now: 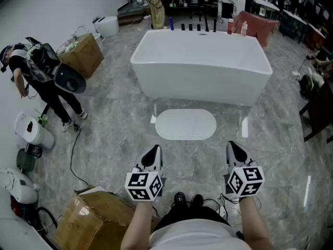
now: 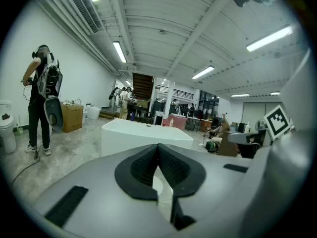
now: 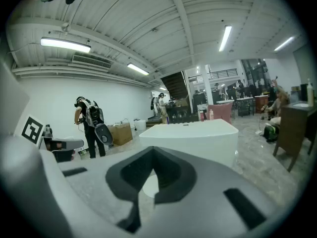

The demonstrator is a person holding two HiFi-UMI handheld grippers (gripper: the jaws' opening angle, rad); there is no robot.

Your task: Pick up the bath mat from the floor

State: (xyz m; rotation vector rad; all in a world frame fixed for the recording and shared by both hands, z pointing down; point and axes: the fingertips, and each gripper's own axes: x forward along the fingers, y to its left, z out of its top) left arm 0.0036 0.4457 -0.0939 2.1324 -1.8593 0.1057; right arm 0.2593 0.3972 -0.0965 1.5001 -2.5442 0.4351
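Jaws clenched, empty — left gripper (image 1: 154,151), right gripper (image 1: 232,147) | bath mat (image 1: 186,124) — white oval, lying flat

No text can be read; labels on the bottles (image 1: 230,26) behind the bathtub (image 1: 203,87) seem too small.

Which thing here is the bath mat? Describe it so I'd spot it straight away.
Find the big white rectangular bathtub in the middle of the grey marbled floor. Just in front of its near side lies the bath mat, a thin white pad with rounded ends. Nothing else nearby is so flat and pale; the brown cardboard box stands off to the left.
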